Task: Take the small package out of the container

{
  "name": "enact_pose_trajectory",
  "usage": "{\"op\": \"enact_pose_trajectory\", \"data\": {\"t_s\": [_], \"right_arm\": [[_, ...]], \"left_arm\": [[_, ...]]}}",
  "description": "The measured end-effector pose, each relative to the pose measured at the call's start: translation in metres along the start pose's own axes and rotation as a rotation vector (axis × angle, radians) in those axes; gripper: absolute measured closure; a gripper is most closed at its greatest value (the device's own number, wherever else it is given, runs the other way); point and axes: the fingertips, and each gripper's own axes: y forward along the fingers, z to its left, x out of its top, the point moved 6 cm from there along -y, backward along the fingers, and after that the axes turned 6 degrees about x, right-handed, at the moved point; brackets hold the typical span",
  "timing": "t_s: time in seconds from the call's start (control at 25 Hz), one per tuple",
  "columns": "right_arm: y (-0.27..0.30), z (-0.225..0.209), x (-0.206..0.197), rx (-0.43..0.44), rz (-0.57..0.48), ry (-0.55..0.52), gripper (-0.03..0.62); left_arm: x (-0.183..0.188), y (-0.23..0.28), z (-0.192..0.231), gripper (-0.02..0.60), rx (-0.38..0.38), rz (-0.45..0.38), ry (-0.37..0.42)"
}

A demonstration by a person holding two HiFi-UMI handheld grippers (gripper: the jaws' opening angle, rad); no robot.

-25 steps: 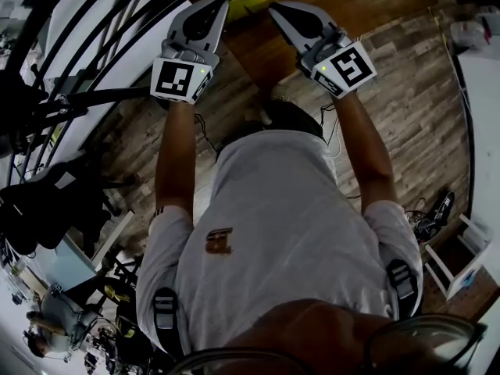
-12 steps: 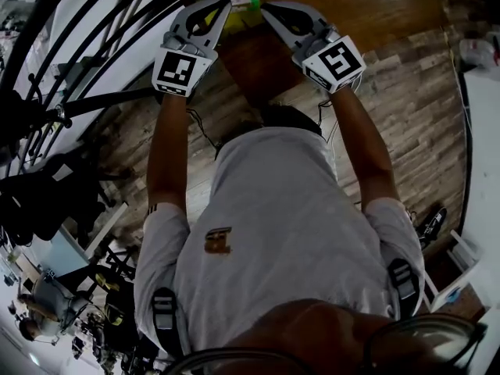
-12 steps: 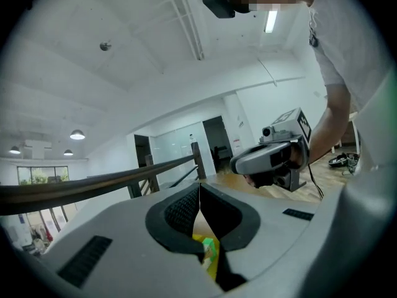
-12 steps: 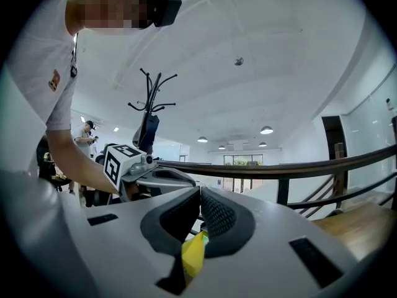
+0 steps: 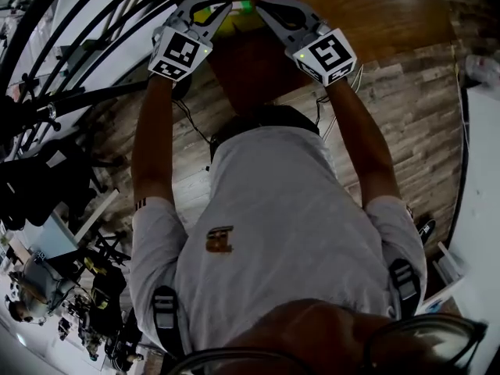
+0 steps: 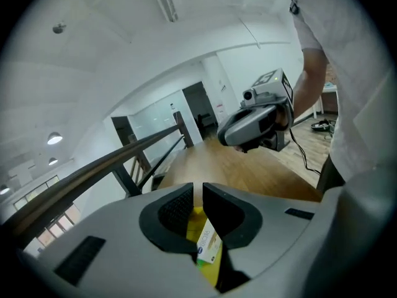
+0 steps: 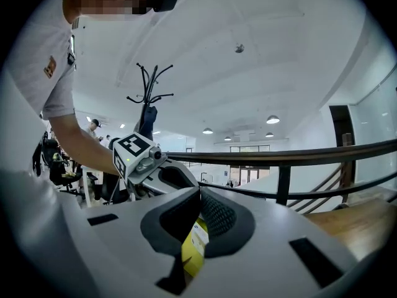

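Both grippers are raised in front of the person and point toward each other. Between their tips hangs a yellow container (image 5: 231, 22) with a small white and green package (image 5: 239, 5) at its top. My left gripper (image 5: 223, 6) pinches the yellow container (image 6: 197, 219); its jaws are just opening by a sliver, with the small package (image 6: 208, 247) right below them. My right gripper (image 5: 258, 6) is shut on the container (image 7: 189, 256) from the other side, and the package's white label (image 7: 199, 233) shows beside its pads. How much of the package sits inside is hidden.
A wooden table top (image 5: 351, 6) lies below and beyond the grippers. Dark stair railings (image 5: 94, 30) run along the left side. Plank flooring (image 5: 406, 100) with cables surrounds the person. White furniture (image 5: 480, 209) stands at the right edge.
Both grippers have moved up and closer together in the head view. The gap between their tips has narrowed around the yellow container and the small package.
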Motion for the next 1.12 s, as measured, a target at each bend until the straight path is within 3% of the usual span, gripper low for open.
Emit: {"op": "enact_pose_trajectory", "data": {"t_s": [0.12,0.44,0.72,1.12], "right_arm": [[-0.003,-0.011,-0.006,0.018,0.010,0.005,0.562],[0.000,-0.020,-0.014,0.014,0.015,0.024,0.562],[0.002,-0.021,-0.019,-0.018,0.031,0.037,0.562],[-0.002,-0.026,-0.033,-0.066,0.057,0.060,0.562]], "left_arm": [[-0.009,0.015,-0.003,0.484,-0.063,0.088,0.057],[-0.036,0.045,-0.015,0.405,-0.247,0.280,0.225],[-0.058,0.069,-0.015,0.377,-0.357,0.357,0.310],[-0.084,0.101,-0.022,0.360,-0.469,0.444,0.353]]}}
